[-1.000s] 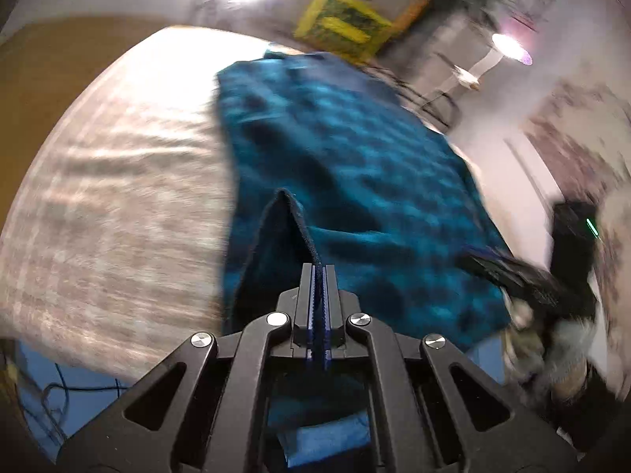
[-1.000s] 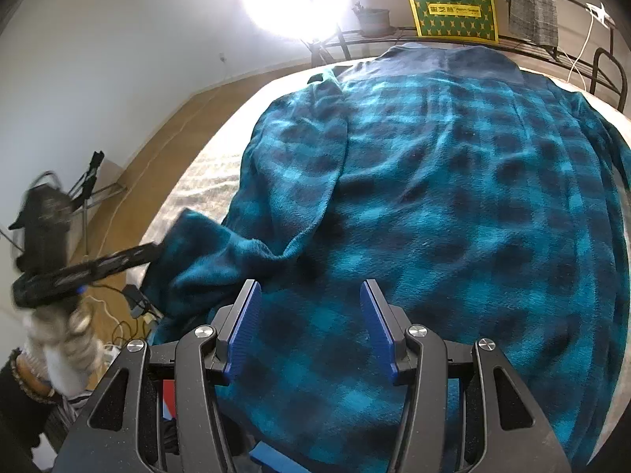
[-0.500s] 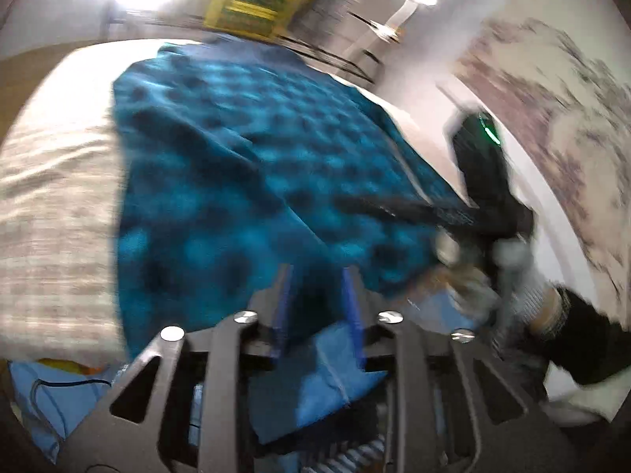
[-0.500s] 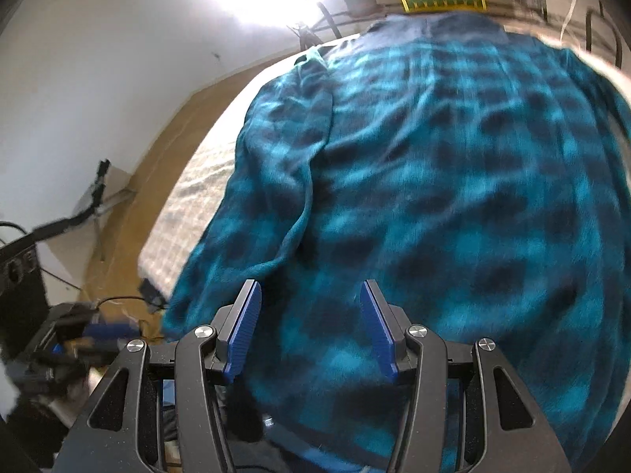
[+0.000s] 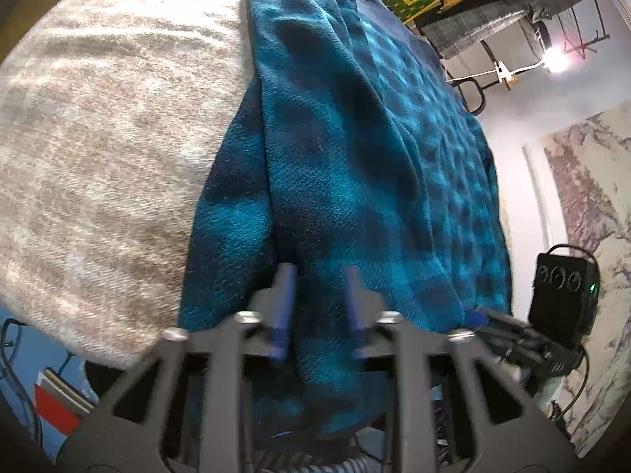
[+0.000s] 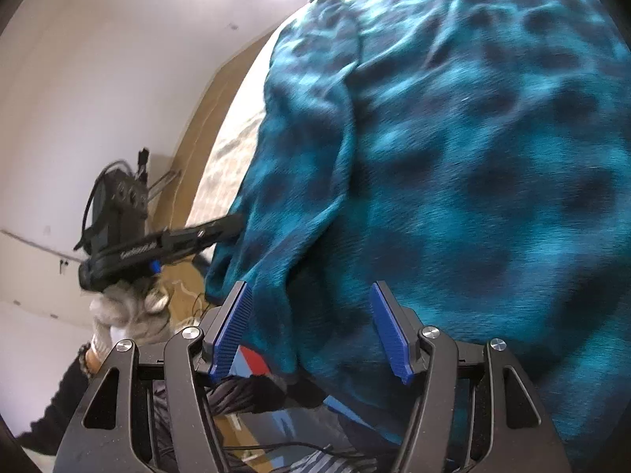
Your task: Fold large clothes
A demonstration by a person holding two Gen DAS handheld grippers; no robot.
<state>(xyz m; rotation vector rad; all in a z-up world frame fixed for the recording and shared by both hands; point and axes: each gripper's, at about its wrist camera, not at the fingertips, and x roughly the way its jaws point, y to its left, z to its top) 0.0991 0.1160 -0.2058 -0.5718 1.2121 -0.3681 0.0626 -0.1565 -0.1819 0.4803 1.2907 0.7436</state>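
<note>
On the bed, the blue plaid fleece garment lies spread over the beige cover, its near hem hanging past the bed edge, one sleeve folded inward along the left side. The left tool and the right tool are both released, each with jaws parted around the hem fabric but not clamping it. The fleece appears thick, soft and limp, so it should drape and sag; grip the hem at both near corners.

Fuzzy matt fleece shirt on coarse woven bedcover; ribbed blue pads on matt black plastic claw
</note>
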